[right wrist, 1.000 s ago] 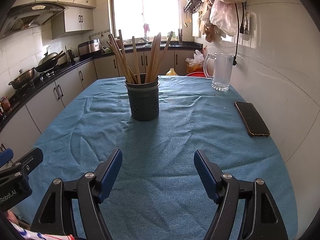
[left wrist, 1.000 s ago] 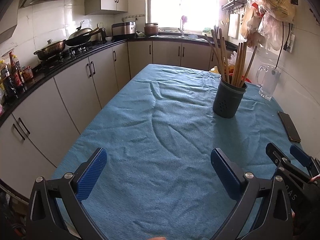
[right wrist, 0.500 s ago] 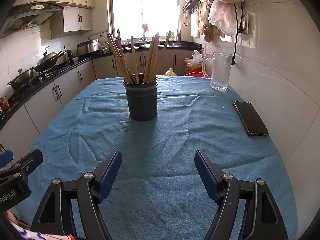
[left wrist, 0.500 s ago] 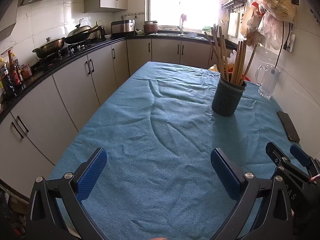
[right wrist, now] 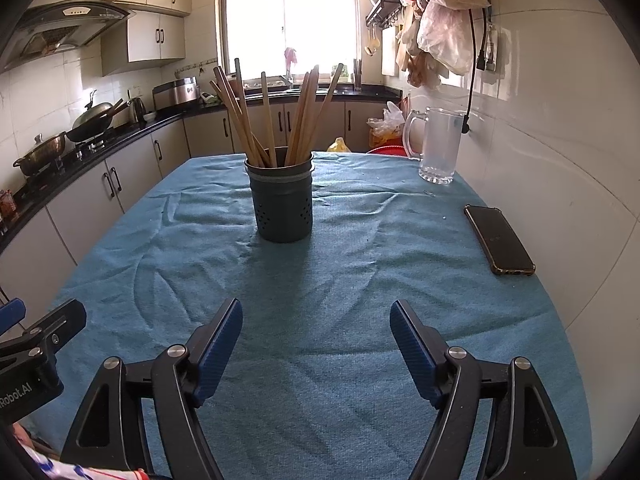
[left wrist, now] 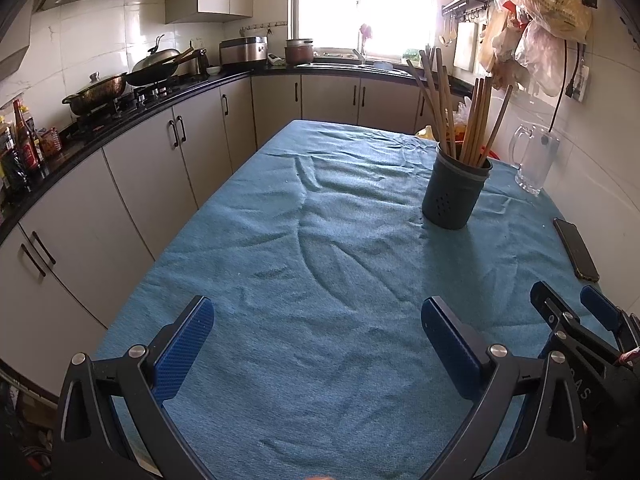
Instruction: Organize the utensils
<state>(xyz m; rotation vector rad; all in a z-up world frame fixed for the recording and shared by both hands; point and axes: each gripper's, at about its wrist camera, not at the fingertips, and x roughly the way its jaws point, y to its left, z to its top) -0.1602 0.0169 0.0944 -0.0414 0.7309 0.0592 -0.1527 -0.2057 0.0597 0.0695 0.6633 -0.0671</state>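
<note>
Between my two right fingers [right wrist: 412,346] only bare blue tablecloth [right wrist: 320,320] shows; right gripper [right wrist: 316,340] spread wide, holding nothing. Left gripper [left wrist: 316,344] same story: fingers [left wrist: 184,344] wide apart, nothing between them, cloth only. Both hover low over the near end of the table, side by side; the right one's tip shows at the right edge of the left view.

Further out, dead ahead of the right fingers and roughly on their centre line, stands the dark perforated utensil holder [right wrist: 284,204], upright on the cloth. From the left fingers the same holder [left wrist: 454,192] sits ahead and off to the right, so the right hand looks better lined up. Well apart from both grippers.

Wooden chopsticks [right wrist: 272,120] stand in the holder, long axis near vertical, tips fanning out left and right. No loose utensils visible on the cloth, so the sorting looks done or close to it; I can't tell if anything lies out of frame.

Right of the right fingers, a black phone [right wrist: 498,240] lies flat by the wall edge. Past it, a glass mug [right wrist: 438,146] near the far right corner. Beyond the table: counter, wok [left wrist: 154,70], window.
</note>
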